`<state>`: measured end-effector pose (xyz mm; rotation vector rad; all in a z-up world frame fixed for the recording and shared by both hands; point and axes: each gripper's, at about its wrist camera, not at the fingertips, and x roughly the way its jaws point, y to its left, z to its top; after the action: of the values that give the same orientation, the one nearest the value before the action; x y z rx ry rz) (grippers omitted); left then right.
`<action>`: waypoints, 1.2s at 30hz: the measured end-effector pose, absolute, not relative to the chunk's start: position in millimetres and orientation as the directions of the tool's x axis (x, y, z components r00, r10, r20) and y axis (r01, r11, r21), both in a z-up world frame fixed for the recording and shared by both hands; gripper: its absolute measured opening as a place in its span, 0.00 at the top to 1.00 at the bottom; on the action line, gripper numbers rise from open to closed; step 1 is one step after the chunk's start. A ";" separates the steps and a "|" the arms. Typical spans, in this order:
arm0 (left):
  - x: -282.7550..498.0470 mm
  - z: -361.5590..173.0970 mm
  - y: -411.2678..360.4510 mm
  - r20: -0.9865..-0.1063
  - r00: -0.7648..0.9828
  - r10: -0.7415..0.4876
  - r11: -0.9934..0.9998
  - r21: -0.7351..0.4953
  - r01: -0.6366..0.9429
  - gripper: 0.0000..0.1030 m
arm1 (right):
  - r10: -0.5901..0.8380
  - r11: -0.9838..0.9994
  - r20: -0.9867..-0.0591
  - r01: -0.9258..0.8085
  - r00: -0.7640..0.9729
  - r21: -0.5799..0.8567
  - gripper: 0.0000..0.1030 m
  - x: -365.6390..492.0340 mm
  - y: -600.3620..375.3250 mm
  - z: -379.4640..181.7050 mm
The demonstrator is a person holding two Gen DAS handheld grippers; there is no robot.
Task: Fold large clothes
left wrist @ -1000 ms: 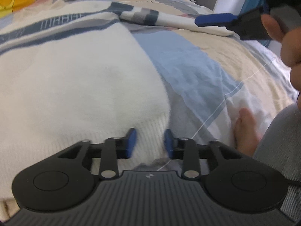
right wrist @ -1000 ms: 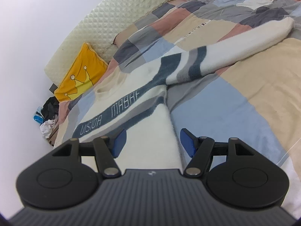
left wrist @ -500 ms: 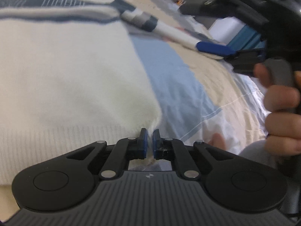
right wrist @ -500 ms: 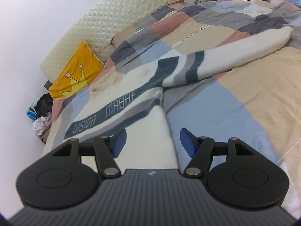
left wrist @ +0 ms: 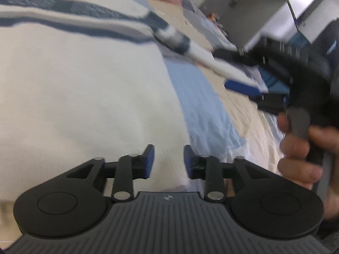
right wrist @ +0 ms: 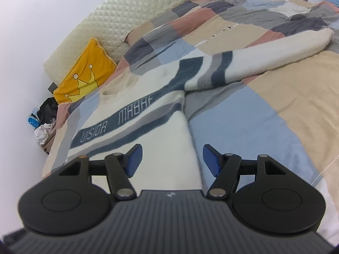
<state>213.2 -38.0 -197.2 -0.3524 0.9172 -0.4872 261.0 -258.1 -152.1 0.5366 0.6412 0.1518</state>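
Observation:
A large cream sweater [right wrist: 152, 114] with dark blue and grey stripes and lettering lies flat on the bed, one sleeve [right wrist: 264, 53] stretched out to the right. My left gripper [left wrist: 168, 162] is open, its blue pads either side of the sweater's lower right hem corner [left wrist: 169, 169]. My right gripper [right wrist: 170, 158] is open and empty above the sweater's right side edge. It also shows in the left wrist view [left wrist: 243, 85], held by a hand [left wrist: 300, 148], blurred.
A patchwork quilt [right wrist: 264, 110] in blue, beige, pink and grey covers the bed. A yellow crown pillow [right wrist: 84, 80] leans on the quilted headboard [right wrist: 148, 10]. Clutter lies on the floor at left [right wrist: 44, 122]. A grey cabinet [left wrist: 243, 10] stands beyond the bed.
My left gripper closed on the sweater's hem corner half a second ago and has opened again. The right gripper has moved lower and nearer the sweater, still open.

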 end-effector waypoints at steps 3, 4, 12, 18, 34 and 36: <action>209.2 -179.6 -11.8 -0.646 0.558 -0.520 0.844 -0.488 0.221 0.56 | 0.311 0.862 -0.512 -0.010 0.801 0.507 0.35 258.3 -251.3 -149.3; 208.7 -172.5 -3.1 -0.642 0.576 -0.507 0.850 -0.481 0.212 0.54 | 0.315 0.864 -0.506 -0.022 0.803 0.502 0.35 257.0 -248.4 -148.2; 216.2 -124.5 86.2 -0.623 0.689 -0.371 0.891 -0.447 0.076 0.50 | 0.345 0.902 -0.521 -0.121 0.781 0.414 0.35 259.2 -198.4 -129.3; 233.2 -103.7 158.2 -0.636 0.739 -0.221 0.915 -0.397 -0.068 0.50 | 0.453 0.876 -0.488 -0.272 0.746 0.398 0.37 297.2 -116.0 -121.4; 351.8 -156.3 265.3 -0.720 0.693 0.042 0.896 -0.278 -0.345 0.49 | 0.462 0.887 -0.618 -0.323 0.636 0.330 0.37 332.9 -89.5 -191.7; 369.7 -163.7 274.5 -0.718 0.694 0.059 0.889 -0.279 -0.364 0.45 | 0.466 0.884 -0.612 -0.318 0.638 0.342 0.37 337.6 -90.1 -194.2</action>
<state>369.7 274.5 -163.7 -0.4229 0.7733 0.2437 337.6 -90.1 -194.2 0.2102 0.7556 0.4513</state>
